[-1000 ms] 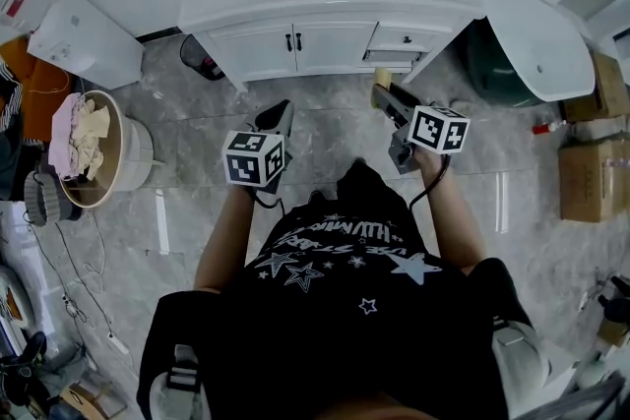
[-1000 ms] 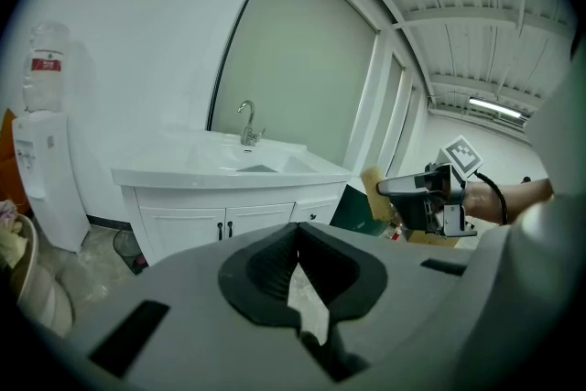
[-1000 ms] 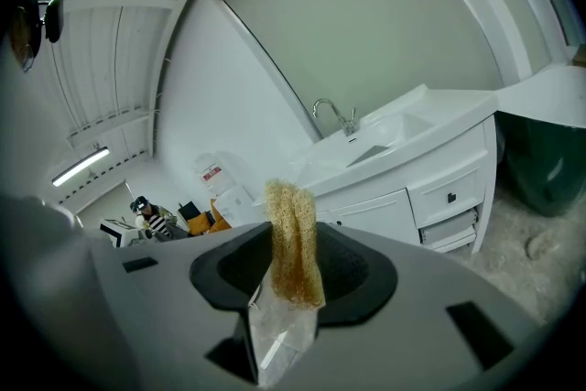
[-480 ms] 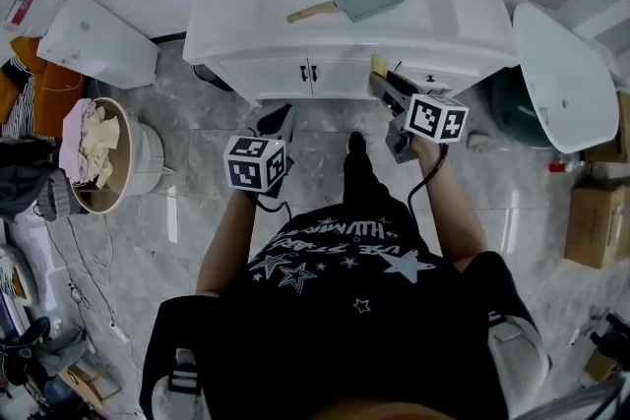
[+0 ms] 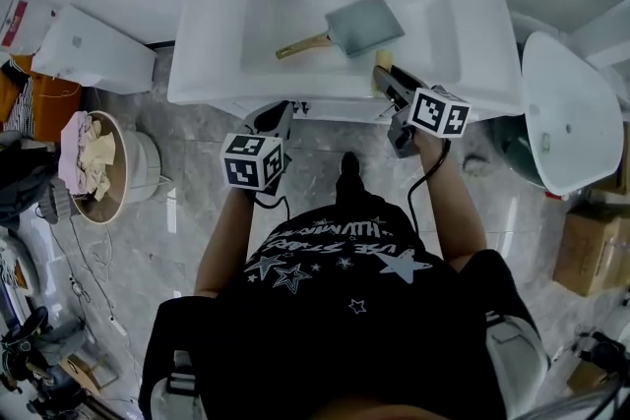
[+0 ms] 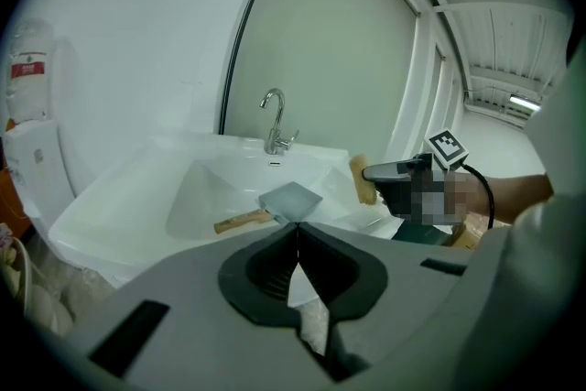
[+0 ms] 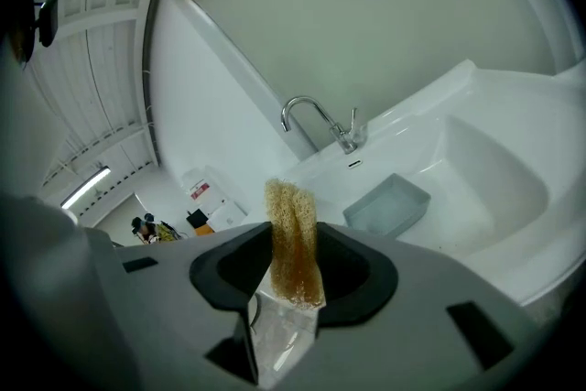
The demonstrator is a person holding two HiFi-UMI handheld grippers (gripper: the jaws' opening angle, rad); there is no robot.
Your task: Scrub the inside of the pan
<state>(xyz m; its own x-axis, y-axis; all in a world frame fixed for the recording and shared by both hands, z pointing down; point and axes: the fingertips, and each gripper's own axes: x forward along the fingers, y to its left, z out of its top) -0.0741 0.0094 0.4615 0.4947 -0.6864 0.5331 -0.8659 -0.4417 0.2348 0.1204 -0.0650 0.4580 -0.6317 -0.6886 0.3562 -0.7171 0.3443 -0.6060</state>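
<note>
- White sink [image 5: 212, 64] against the wall, tap [image 6: 274, 119] at the back. Is that where the work is?
- Yes. The pan [image 5: 364, 23] lies in the basin, ahead of the 2 claws and lower than them. It seems to sit mouth up, with its wooden handle [image 5: 300, 45] pointing toward the left claw's side.
- What do the claws have?
- The right claw [image 7: 291, 238] is pinching a yellow sponge [image 7: 293, 197], which stands up past the jaw tips. The left claw [image 6: 296, 229] is pressed together with nothing in it. The 2 of them hang at about the near edge of the sink, clear of the pan.
- So how should the scrub go?
- I judge that 2 things matter. 1: the pan is loose on smooth porcelain and will probably slide or spin under the sponge. The left claw should spread, take the handle ahead of and below its tips, and pin it. 2: only the free end of the sponge should meet the pan floor, so tip the right claw down until the sponge leads and the hard jaws ride above it.
- And the strokes?
- Short and overlapping, pushed into all 4 corners, because the pan is square and dirt would collect there.
- Any risk?
- The sponge is thin and gripped low, so heavy pressure may fold it or drag it out of the jaws. Moderate pressure looks safer.
</note>
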